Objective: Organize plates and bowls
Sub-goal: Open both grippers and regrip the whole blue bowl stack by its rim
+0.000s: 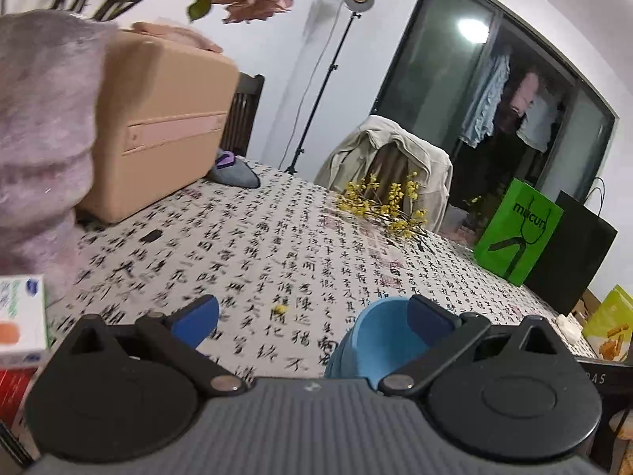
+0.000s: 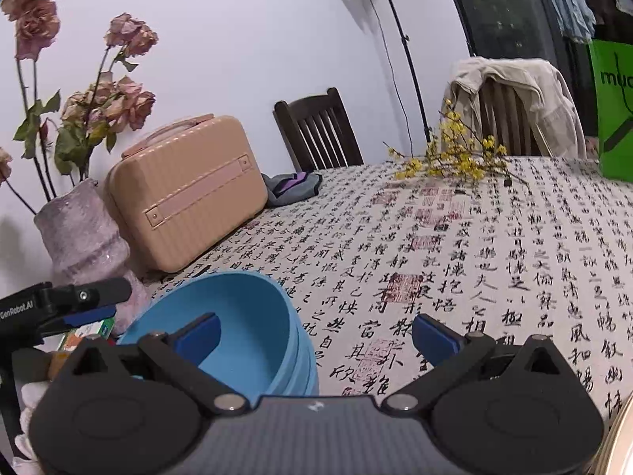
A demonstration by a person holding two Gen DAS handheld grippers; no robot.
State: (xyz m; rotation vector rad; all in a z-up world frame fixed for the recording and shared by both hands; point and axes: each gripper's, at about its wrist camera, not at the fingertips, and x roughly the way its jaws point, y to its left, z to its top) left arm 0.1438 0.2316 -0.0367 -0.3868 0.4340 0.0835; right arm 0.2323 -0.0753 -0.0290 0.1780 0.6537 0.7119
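A stack of blue bowls (image 2: 257, 332) stands on the calligraphy tablecloth (image 2: 455, 261) close in front of me. In the right wrist view my right gripper (image 2: 316, 334) is open, its left fingertip over the bowl's inside. In the left wrist view the same bowls (image 1: 379, 336) sit at the lower right, and my left gripper (image 1: 314, 316) is open, its right fingertip over the bowl's rim. The left gripper also shows in the right wrist view (image 2: 83, 304), just left of the bowls. A pale plate edge (image 2: 623, 439) peeks in at the far right.
A pink vase of dried roses (image 2: 79, 237) and a tan case (image 2: 186, 194) stand at the left. Yellow flower sprigs (image 2: 455, 158), a green bag (image 1: 518, 229) and a black bag (image 1: 573, 253) are at the far side. Small boxes (image 1: 19, 324) lie at left.
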